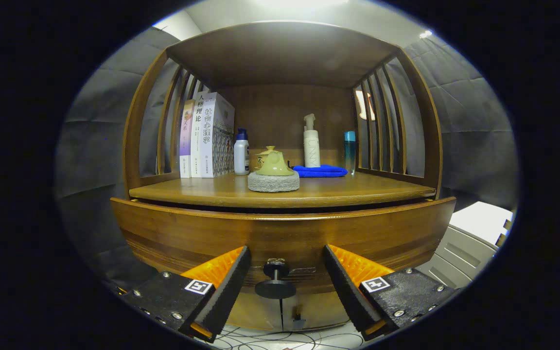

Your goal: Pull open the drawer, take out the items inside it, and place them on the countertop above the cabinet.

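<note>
A wooden cabinet drawer front (280, 233) curves across just ahead of my gripper (285, 257), slightly pulled out from under the countertop (212, 192). Its dark round knob (275, 284) sits between my two fingers, which stand apart and do not touch it. The gripper is open. On the countertop rests a grey scouring pad with a yellow-green handle (273, 176). The drawer's inside is hidden from here.
On the shelf stand books (207, 136) at the left, a small white bottle (241, 153), a tall white pump bottle (311, 143), a folded blue cloth (320, 170) and a teal bottle (350, 148). Slatted wooden sides flank the shelf. A white unit (474, 238) stands at the right.
</note>
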{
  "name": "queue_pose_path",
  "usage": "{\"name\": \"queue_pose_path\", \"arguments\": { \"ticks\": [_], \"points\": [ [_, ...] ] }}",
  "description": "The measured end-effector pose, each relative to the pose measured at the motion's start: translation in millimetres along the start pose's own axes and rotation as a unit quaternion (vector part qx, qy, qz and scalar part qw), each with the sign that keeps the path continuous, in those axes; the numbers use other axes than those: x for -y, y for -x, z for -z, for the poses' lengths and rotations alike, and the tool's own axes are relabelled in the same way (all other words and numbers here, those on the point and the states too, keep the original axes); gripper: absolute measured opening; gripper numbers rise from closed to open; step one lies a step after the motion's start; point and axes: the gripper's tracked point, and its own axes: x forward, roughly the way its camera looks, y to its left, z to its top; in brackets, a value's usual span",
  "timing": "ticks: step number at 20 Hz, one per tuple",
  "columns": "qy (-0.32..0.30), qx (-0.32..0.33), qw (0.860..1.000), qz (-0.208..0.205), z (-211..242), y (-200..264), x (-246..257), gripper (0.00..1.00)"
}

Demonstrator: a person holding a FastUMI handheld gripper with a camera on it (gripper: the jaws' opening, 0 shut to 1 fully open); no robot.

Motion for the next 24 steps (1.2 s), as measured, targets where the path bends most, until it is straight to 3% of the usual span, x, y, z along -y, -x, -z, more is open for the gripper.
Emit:
{"name": "queue_pose_path", "arguments": {
  "ticks": [3, 9, 13, 18, 24],
  "points": [
    [-0.019, -0.016, 1.0, -0.004, 4, -12, -4, 0.96],
    [0.019, -0.022, 1.0, -0.002, 11, -28, -6, 0.96],
    [0.027, -0.042, 0.998, -0.036, 11, -23, -7, 0.96],
    [-0.025, -0.003, 0.999, -0.021, -76, 7, 33, 0.96],
    [0.03, 0.042, 0.999, -0.012, -184, 56, 59, 0.95]
  ]
}}
